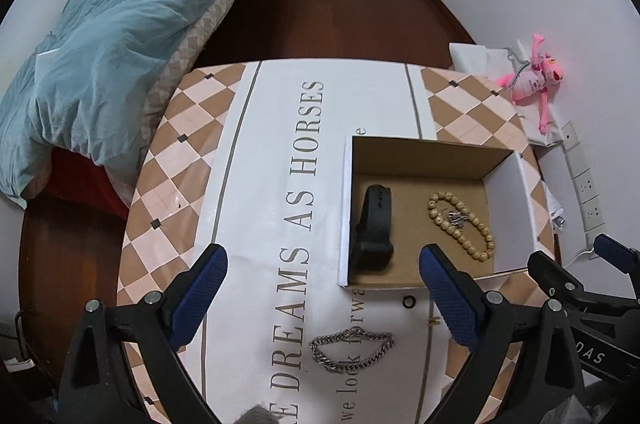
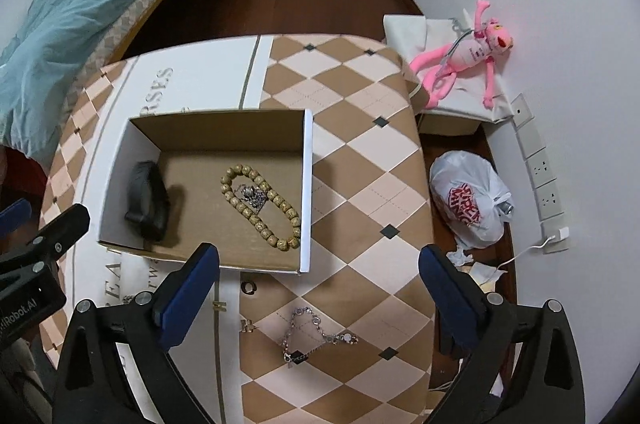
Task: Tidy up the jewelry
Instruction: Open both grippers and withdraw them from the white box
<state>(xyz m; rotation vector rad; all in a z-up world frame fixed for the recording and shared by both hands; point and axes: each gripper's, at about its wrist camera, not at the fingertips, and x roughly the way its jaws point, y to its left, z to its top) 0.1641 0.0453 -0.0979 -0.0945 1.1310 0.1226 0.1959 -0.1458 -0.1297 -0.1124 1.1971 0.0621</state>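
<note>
An open cardboard box stands on the table. Inside lie a black band, a wooden bead bracelet and a small silver piece. A thick silver chain lies on the cloth below my open, empty left gripper. A thin silver bracelet lies below my open, empty right gripper. A small dark ring sits in front of the box. Small gold pieces lie beside it.
The table has a checked cloth with a white printed strip. A bed with a blue duvet is at the left. A pink plush toy, a white plastic bag and wall sockets are at the right.
</note>
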